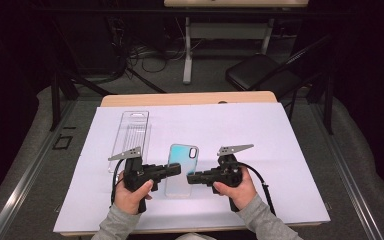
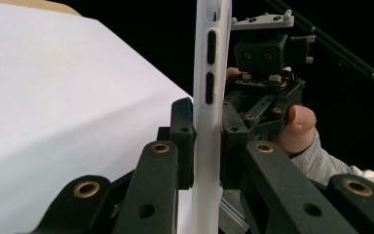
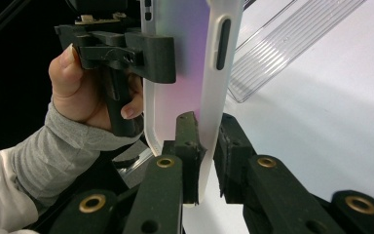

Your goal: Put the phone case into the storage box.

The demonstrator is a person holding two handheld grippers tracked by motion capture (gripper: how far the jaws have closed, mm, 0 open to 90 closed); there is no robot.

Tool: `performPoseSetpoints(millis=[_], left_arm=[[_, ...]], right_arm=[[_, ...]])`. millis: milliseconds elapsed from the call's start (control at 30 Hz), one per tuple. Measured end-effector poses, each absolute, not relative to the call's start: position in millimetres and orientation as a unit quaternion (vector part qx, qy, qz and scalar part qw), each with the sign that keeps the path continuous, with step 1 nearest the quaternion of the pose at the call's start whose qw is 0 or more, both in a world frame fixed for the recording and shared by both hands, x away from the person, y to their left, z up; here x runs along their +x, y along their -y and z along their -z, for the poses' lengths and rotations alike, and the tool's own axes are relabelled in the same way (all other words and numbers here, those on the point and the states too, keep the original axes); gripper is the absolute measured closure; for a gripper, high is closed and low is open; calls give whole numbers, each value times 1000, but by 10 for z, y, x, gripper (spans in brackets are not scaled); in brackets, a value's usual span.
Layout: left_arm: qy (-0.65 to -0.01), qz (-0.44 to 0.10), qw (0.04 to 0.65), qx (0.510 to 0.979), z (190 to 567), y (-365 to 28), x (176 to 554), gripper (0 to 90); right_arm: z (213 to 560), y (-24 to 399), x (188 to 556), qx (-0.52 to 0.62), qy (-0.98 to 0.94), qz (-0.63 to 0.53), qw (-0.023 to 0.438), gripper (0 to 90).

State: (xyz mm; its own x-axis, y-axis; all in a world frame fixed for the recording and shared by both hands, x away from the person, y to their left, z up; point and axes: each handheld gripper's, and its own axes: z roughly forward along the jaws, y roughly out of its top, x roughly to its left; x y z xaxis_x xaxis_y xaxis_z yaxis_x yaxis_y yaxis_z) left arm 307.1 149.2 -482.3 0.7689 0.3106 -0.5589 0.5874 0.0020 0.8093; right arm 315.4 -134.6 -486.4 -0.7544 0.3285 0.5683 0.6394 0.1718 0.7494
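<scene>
A translucent phone case (image 1: 182, 165) with a teal-to-clear tint is held between my two grippers, just above the white sheet (image 1: 250, 135). My left gripper (image 1: 177, 169) comes in from the left and is shut on the case's left edge. In the left gripper view its pads (image 2: 182, 141) clamp the white rim of the case (image 2: 212, 73) on both sides. From the right, my right gripper (image 1: 190, 177) is shut on the opposite edge. In the right gripper view the case (image 3: 185, 73) stands upright between the gripper's jaws (image 3: 207, 146).
A clear plastic blister package (image 1: 134, 132) lies flat on the sheet behind my left gripper, also visible as the ribbed package (image 3: 282, 48). The wooden table edge (image 1: 190, 98) runs along the far side. A black chair (image 1: 260, 72) stands beyond the table.
</scene>
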Motion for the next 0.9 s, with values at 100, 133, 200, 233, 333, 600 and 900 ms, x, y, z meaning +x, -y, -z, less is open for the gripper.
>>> performPoseSetpoints(millis=[100,133,200,233,333,600,900], left_arm=[[-322,110,630,698,4824,-1493,3071,810],[-322,110,630,698,4824,-1493,3071,810],[-322,109,630,698,4825,-1492,3071,811],[-322,109,630,698,4826,-1492,3072,810],[-322,110,630,698,4826,-1494,3073,810],[-323,111,629,698,4828,-1494,3073,810],[-323,110,628,699,4830,-1493,3074,810]], right_arm=[[4864,1348,3156,-322,753,556,141,817],[4868,1347,3156,-322,751,559,142,818],[4872,1346,3156,-324,749,560,145,819],[4876,1346,3157,-324,748,561,146,819],[4880,1348,3160,-327,746,561,149,820],[4891,1351,3166,-328,744,561,157,822],[4897,1354,3168,-328,744,560,159,824]])
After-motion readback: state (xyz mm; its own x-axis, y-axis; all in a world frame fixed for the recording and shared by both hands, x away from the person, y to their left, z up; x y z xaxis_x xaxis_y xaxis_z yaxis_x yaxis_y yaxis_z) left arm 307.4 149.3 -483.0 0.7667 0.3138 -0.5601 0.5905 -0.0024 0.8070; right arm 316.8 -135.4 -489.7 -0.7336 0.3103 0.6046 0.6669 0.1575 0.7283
